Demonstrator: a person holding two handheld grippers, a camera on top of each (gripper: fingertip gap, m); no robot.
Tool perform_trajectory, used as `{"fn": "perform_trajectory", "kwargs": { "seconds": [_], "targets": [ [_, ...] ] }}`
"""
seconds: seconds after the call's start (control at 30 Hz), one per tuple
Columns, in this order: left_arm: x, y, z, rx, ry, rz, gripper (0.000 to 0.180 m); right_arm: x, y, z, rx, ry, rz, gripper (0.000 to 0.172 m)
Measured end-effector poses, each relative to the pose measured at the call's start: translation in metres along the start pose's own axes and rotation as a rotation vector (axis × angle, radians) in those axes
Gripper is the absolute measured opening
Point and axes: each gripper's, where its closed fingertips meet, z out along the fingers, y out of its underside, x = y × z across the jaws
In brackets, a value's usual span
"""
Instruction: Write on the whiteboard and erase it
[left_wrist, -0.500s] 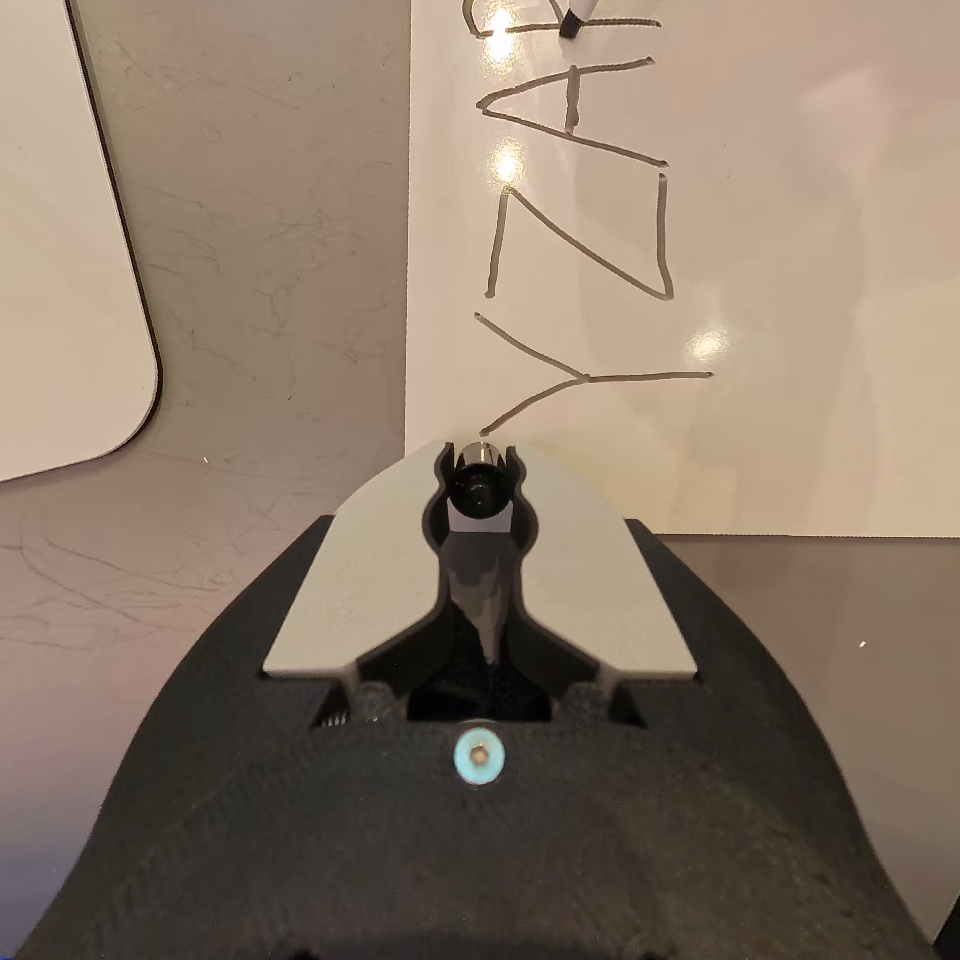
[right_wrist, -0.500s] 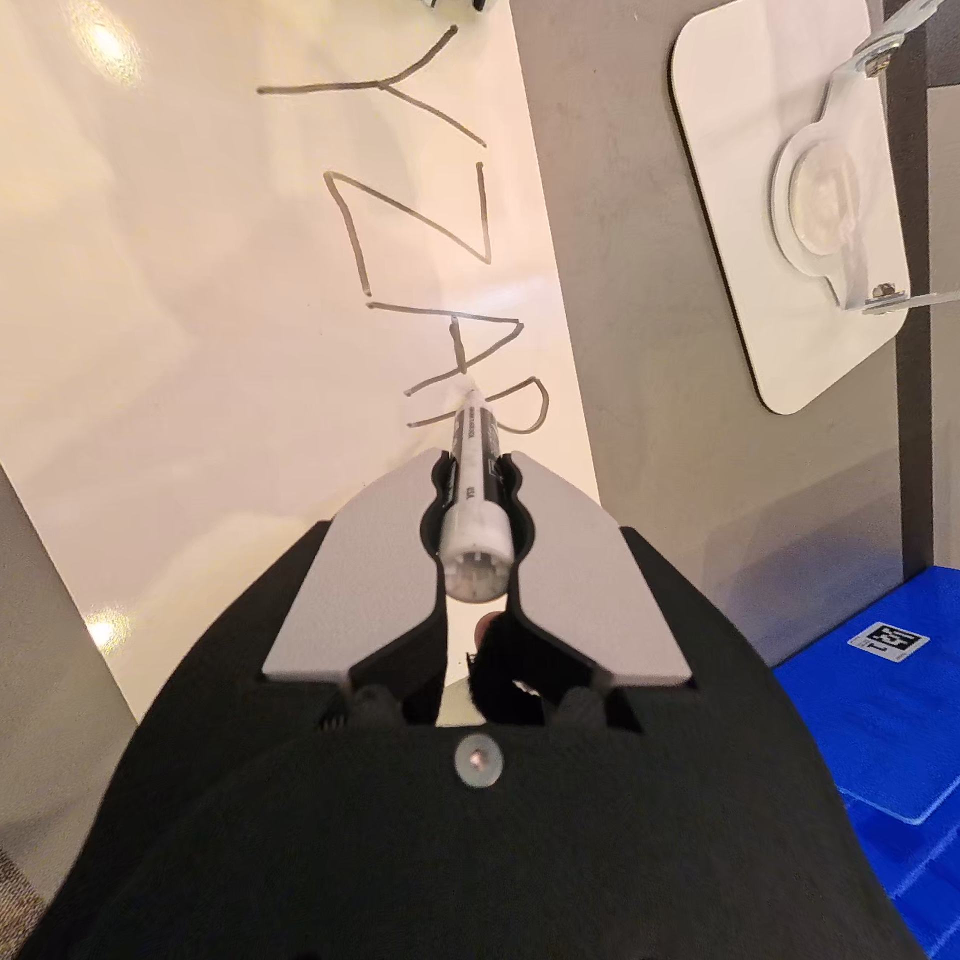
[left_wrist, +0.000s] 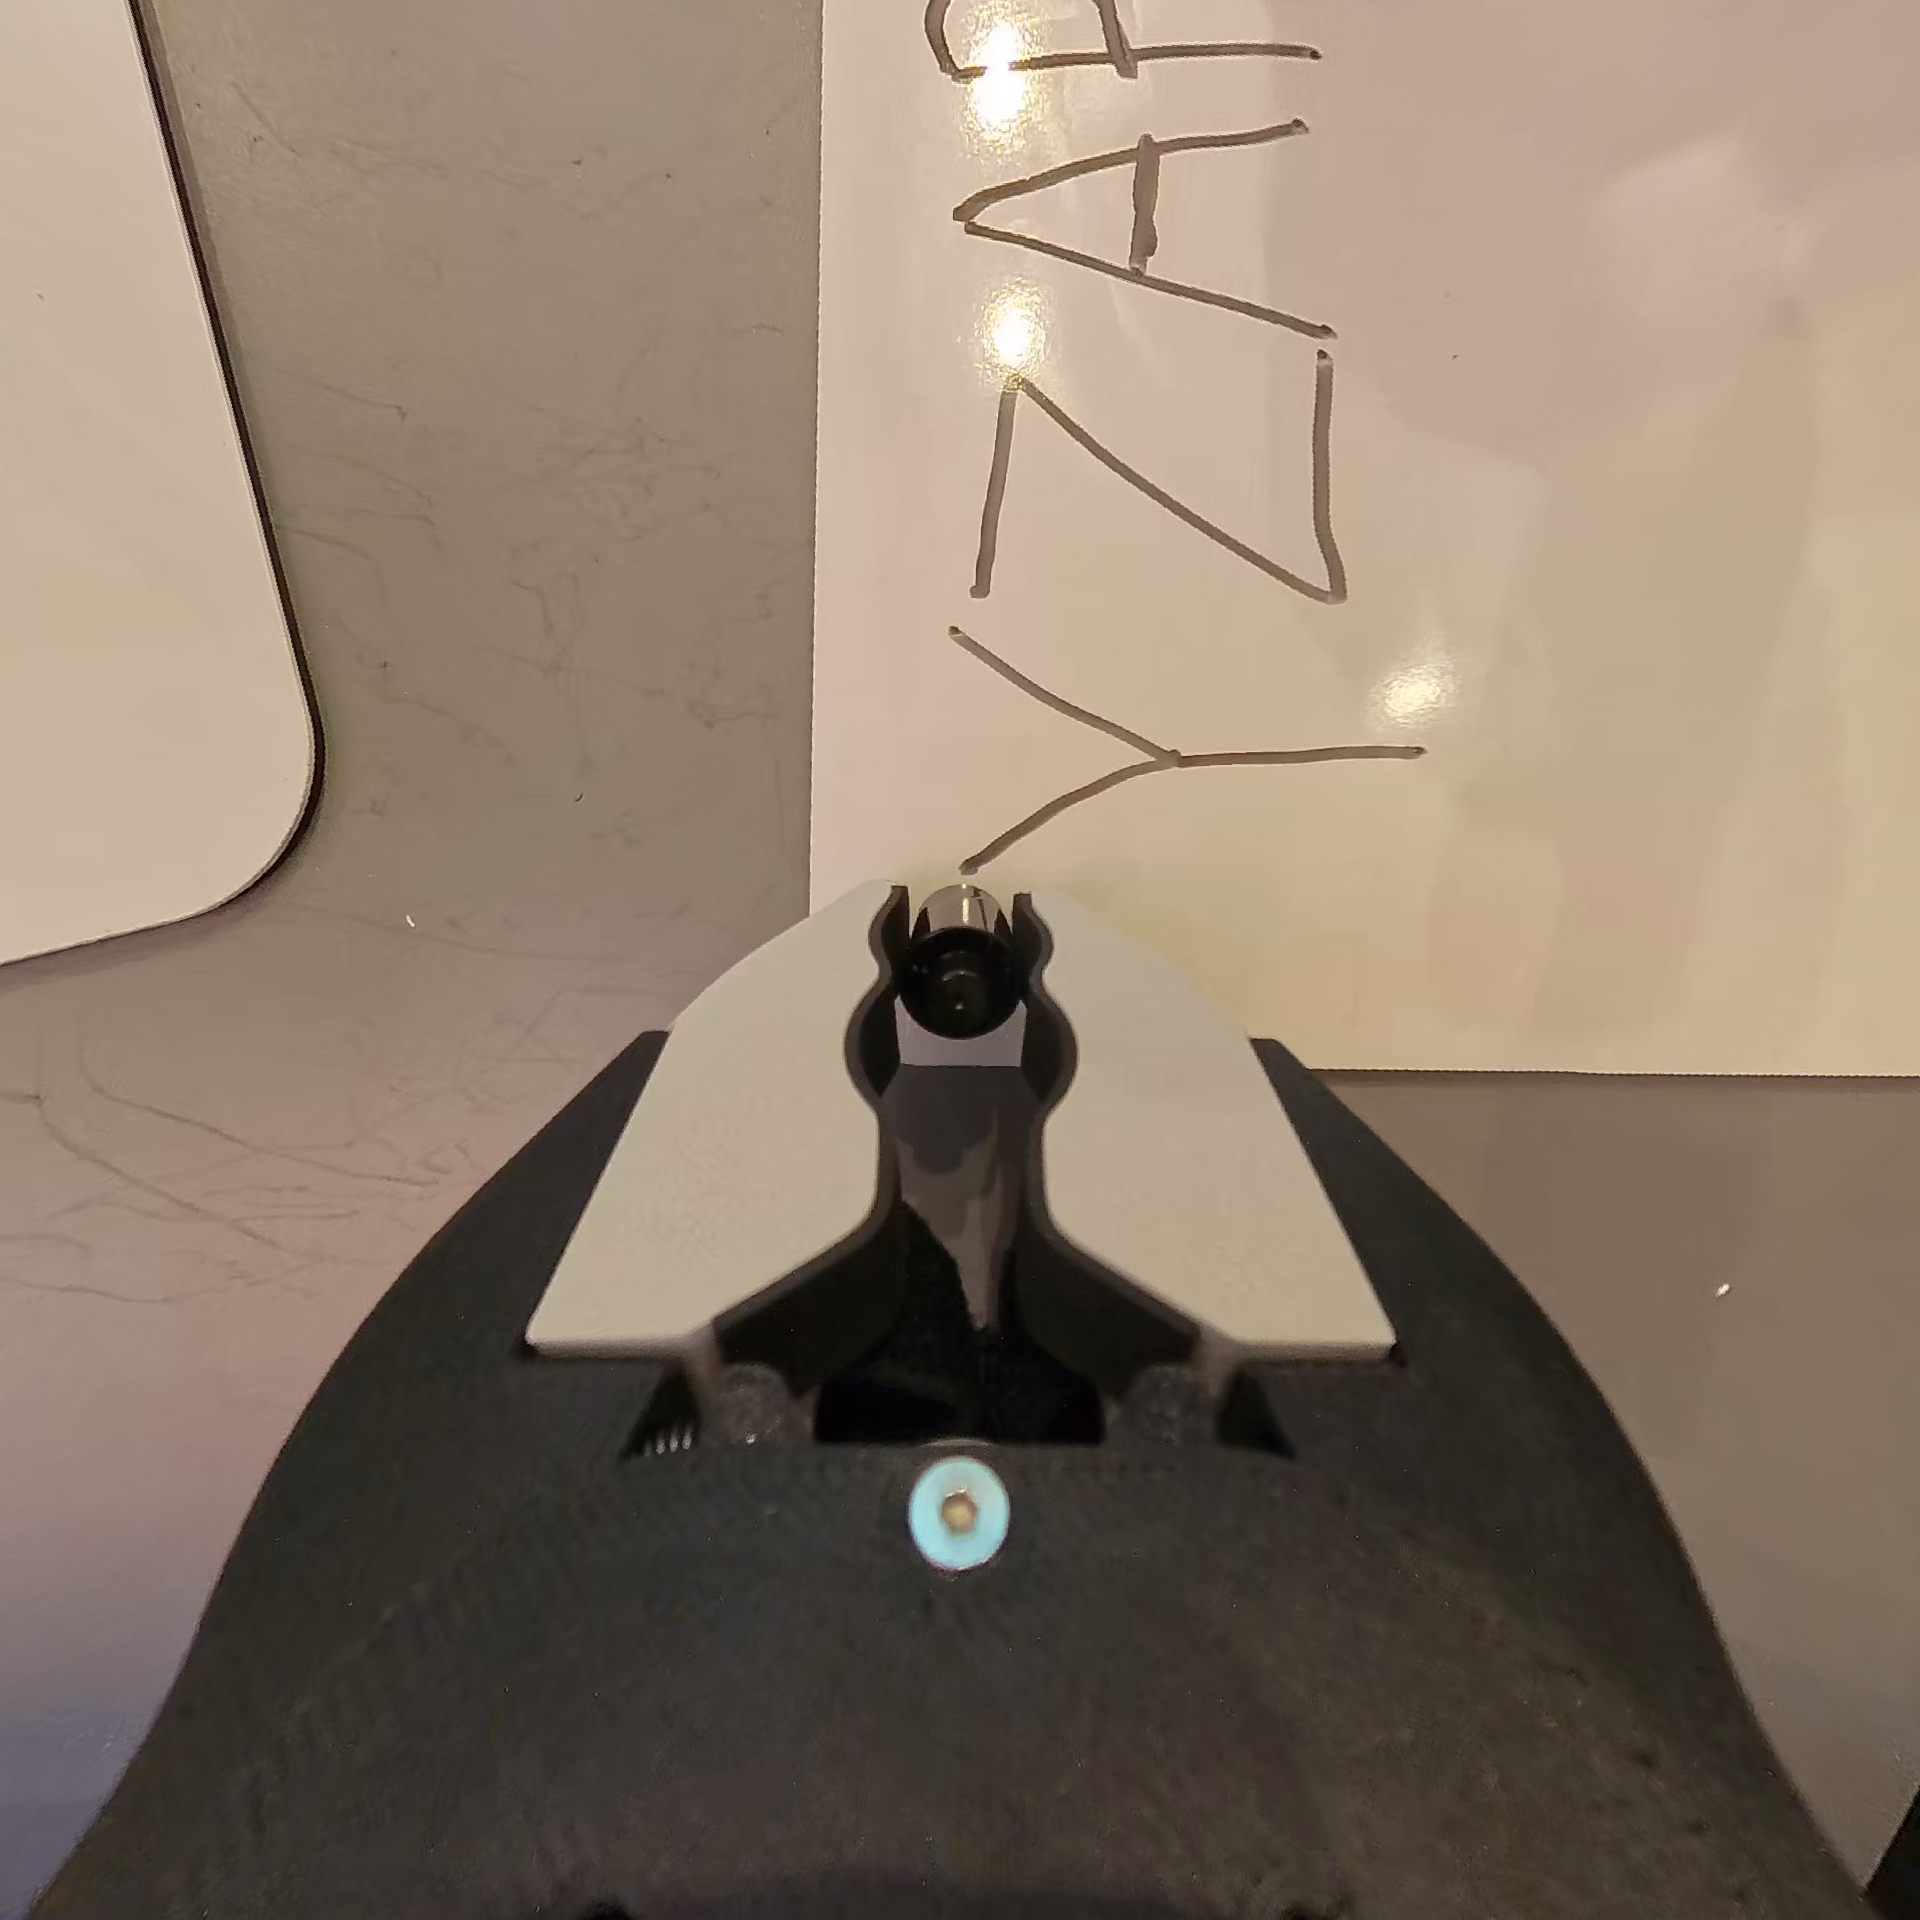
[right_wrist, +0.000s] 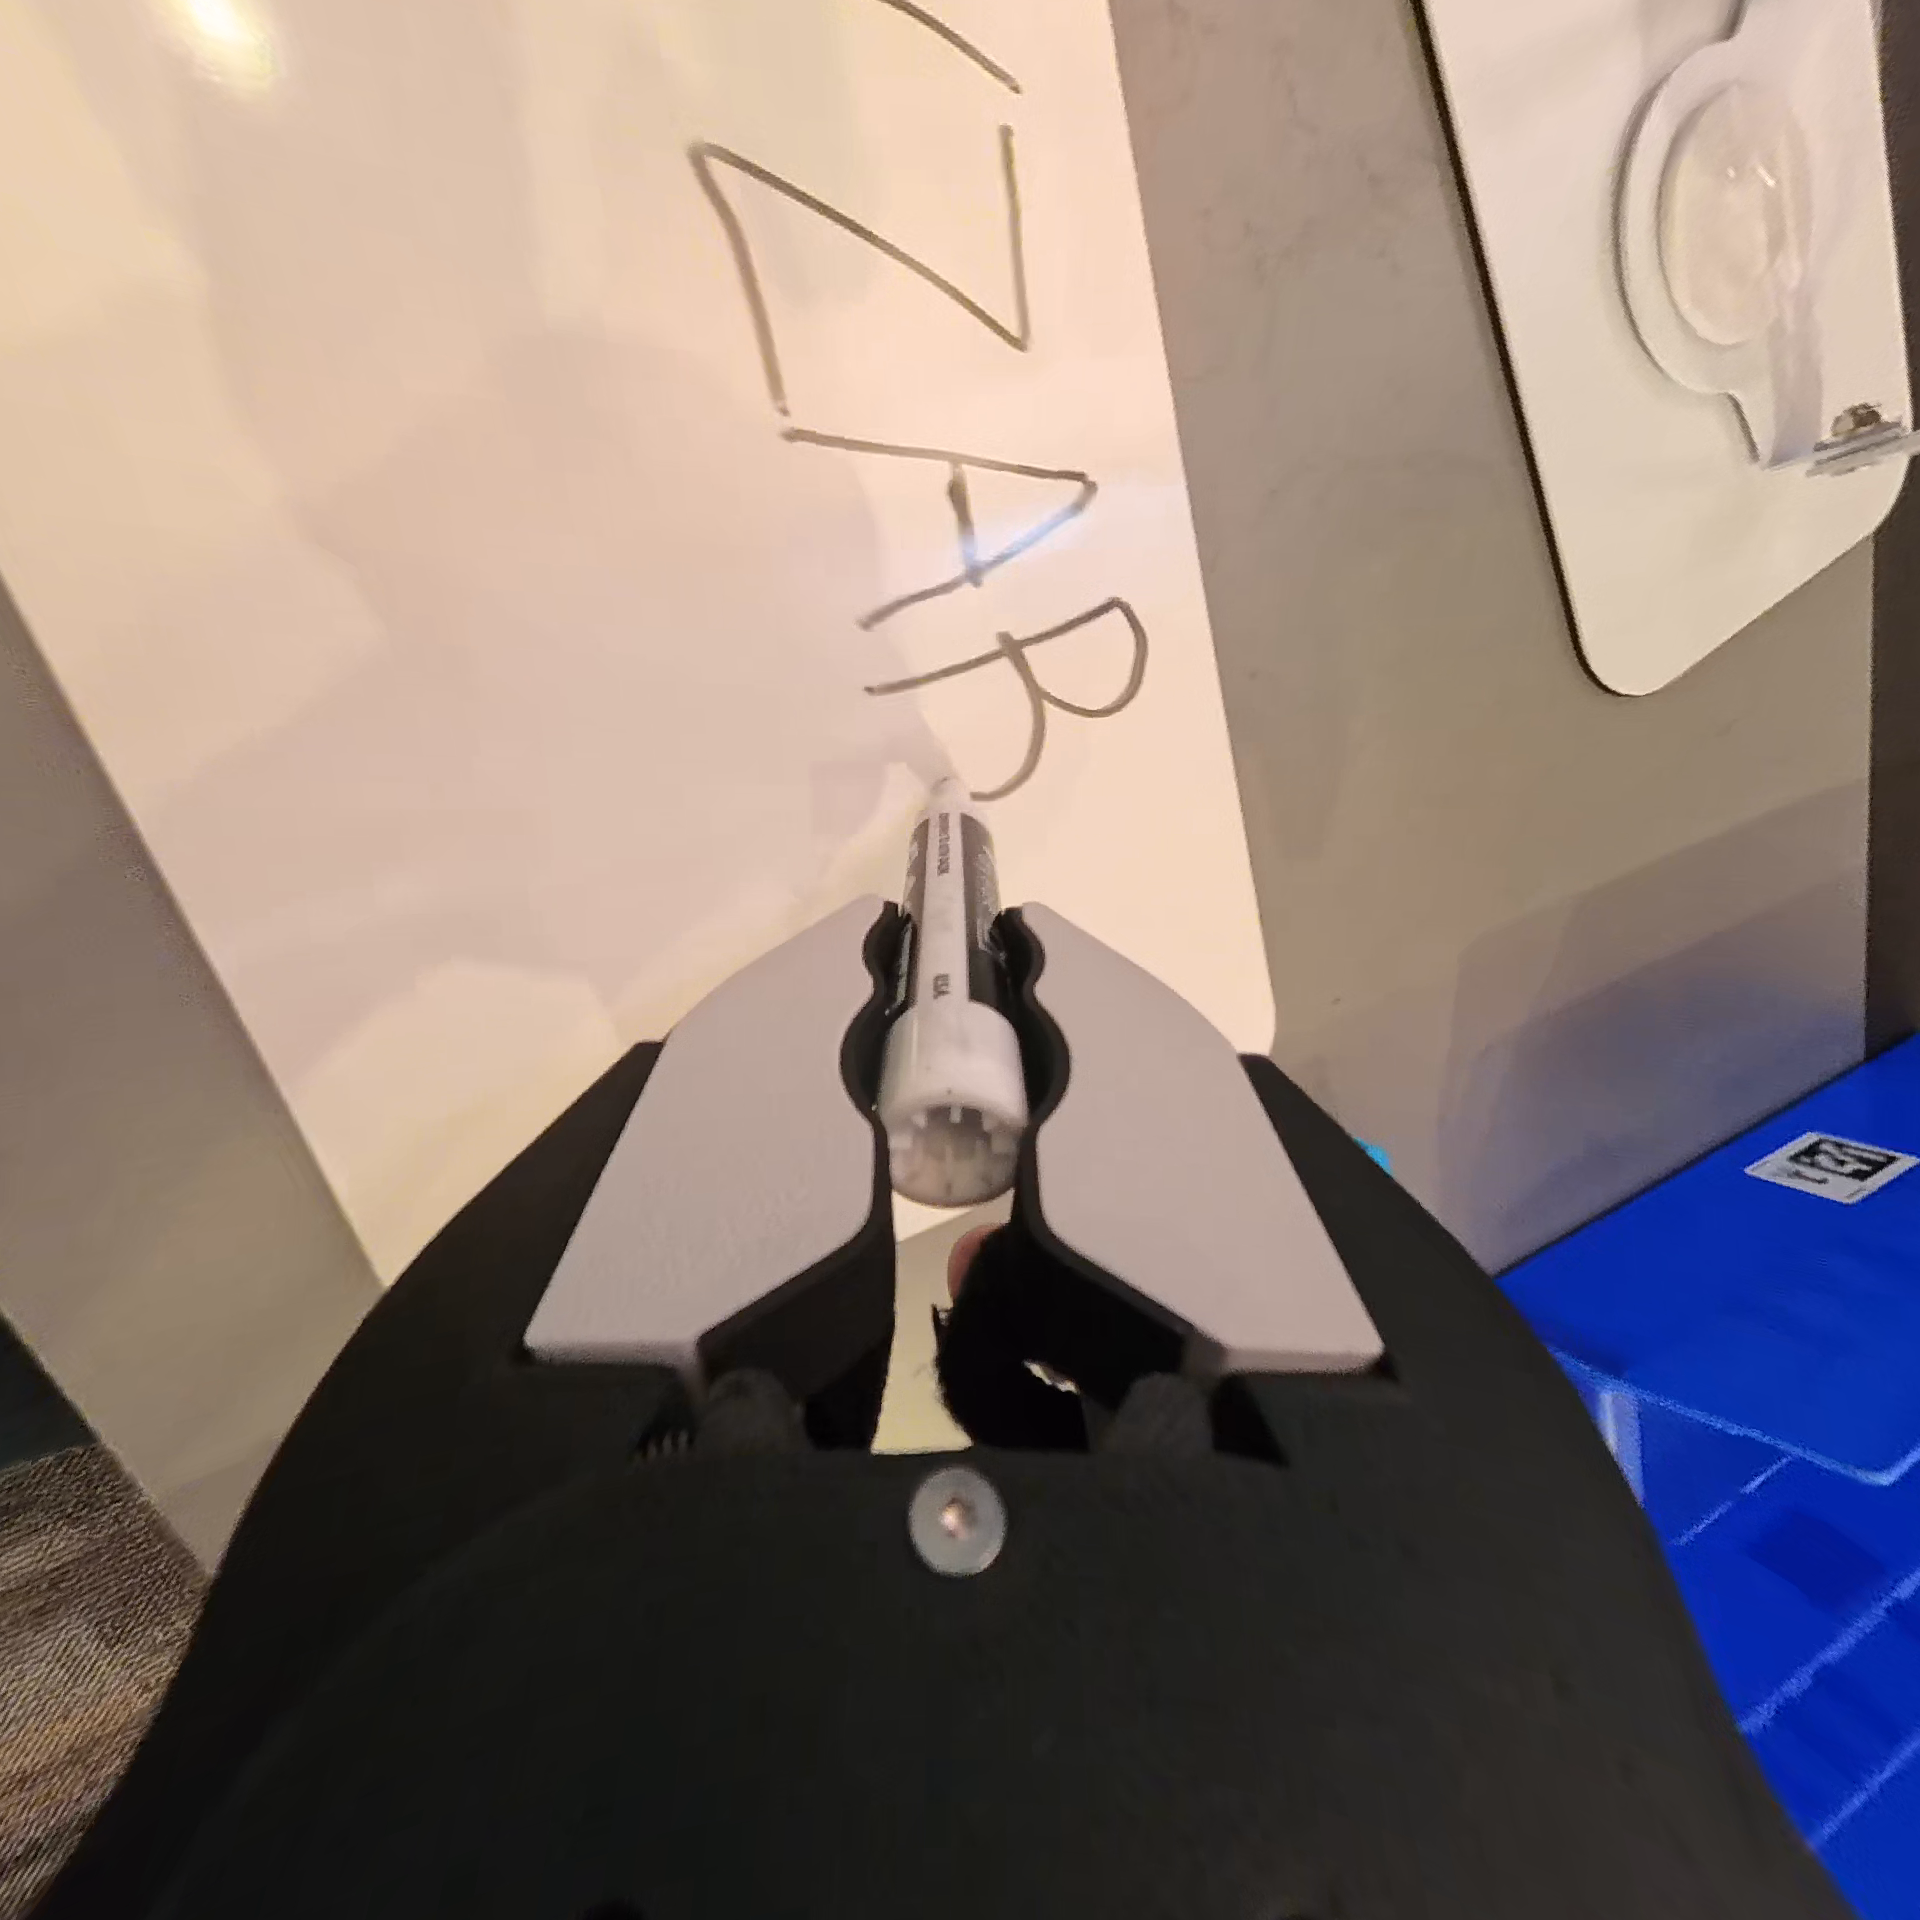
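Right gripper (right_wrist: 956, 914): jaws closed on a white-and-black marker (right_wrist: 951, 997); barrel is clamped between both fingers (right_wrist: 769, 1060), butt end toward the camera, tip pointed forward; tip is seen at the whiteboard (right_wrist: 416, 520) surface, right at the end of the last dark stroke; contact itself cannot be confirmed, slight blur there.

Left gripper (left_wrist: 958, 904): jaws closed on a small black cylindrical cap (left_wrist: 956, 961); cap is seated in the notch between the two fingertips (left_wrist: 790, 997), both sides pressed against it; gripper is held at the near edge of the whiteboard (left_wrist: 1558, 416), just below the lowest written stroke.

Whiteboard: laid flat on a grey tabletop (left_wrist: 520, 468); a column of dark hand-drawn letters (left_wrist: 1153, 488) runs along its edge; lamp glare spots are reflected on it.

Also seen: a second white rounded board (right_wrist: 1662, 364) beside the whiteboard, with a clear suction mount (right_wrist: 1745, 239) on it; a blue bin (right_wrist: 1714, 1351) at lower right.
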Motion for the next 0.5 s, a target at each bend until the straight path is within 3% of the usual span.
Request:
{"fn": "perform_trajectory", "kwargs": {
  "seconds": [0.27, 0.5],
  "targets": [
    [0.000, 0.000, 0.000, -0.001, -0.002, 0.001, 0.019, -0.011, -0.021, 0.005, 0.039, -0.019, -0.026, 0.020],
    [0.000, 0.000, 0.000, 0.002, 0.001, 0.001, 0.019, 0.027, -0.005, -0.001, 0.031, 0.095, 0.062, 0.020]
  ]
}}
